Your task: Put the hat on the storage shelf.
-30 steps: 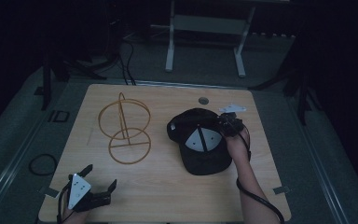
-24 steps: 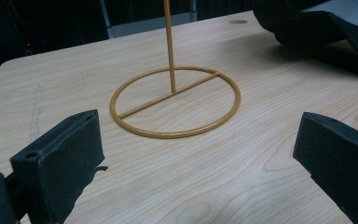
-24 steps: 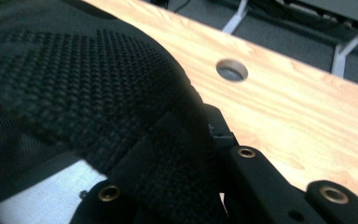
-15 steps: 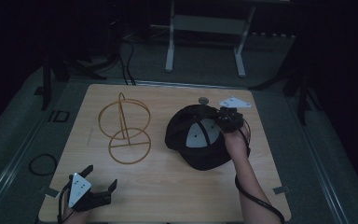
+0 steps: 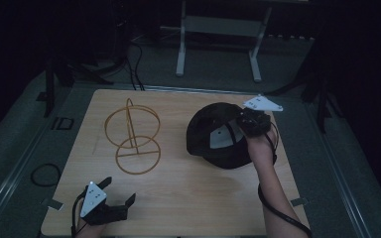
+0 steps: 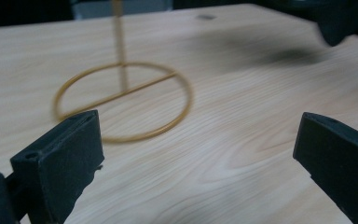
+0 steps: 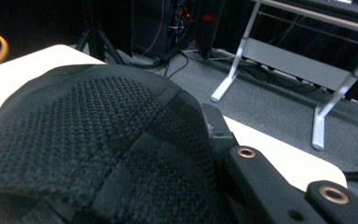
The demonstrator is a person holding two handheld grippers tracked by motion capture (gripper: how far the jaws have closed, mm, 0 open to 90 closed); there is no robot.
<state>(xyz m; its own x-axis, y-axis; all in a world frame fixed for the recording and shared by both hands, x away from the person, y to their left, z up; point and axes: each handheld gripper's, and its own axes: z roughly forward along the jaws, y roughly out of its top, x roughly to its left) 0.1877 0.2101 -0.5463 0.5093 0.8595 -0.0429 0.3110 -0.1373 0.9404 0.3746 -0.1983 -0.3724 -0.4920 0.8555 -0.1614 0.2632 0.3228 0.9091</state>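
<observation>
Dim room, dark floor, metal stand legs (image 5: 218, 47) beyond a light wooden table (image 5: 178, 183). Landmark: gold wire hat stand (image 5: 131, 136), upright on the table's left half, its ring base flat on the wood. Black mesh cap (image 5: 213, 134) sits right of the stand, apart from it, white inner label facing up. Right gripper (image 5: 248, 121) is at the cap's far-right edge, jaws pinching the cap fabric; hand (image 5: 262, 148) behind it. Left gripper (image 5: 116, 198) is near the table's front edge below the stand, jaws spread wide, holding nothing.
</observation>
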